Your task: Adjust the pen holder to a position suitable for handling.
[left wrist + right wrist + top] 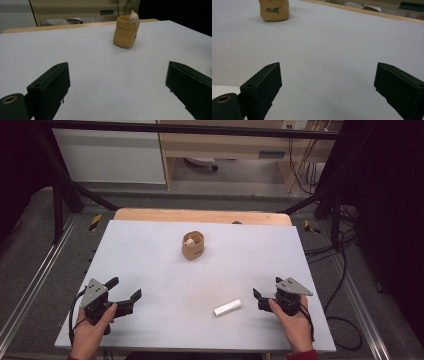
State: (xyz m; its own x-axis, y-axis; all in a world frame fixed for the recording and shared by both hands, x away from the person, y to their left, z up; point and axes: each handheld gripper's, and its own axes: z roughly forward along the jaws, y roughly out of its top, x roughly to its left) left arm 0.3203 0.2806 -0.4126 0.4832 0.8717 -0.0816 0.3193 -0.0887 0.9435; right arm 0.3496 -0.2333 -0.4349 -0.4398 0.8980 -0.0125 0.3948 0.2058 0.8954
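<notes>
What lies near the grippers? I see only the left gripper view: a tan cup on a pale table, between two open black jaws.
Observer: In the high view a white cylinder lies on its side on the table, just left of the right gripper.
Operator: Is the right gripper holding it?
Observer: No. The right gripper's jaws stand open with nothing between them, apart from the cylinder.
Operator: Anything printed on the cup?
Observer: Yes. In the right gripper view the tan cup carries dark cursive lettering, too small to read.
Operator: And the left gripper?
Observer: The left gripper rests near the table's front left corner, empty.
</notes>
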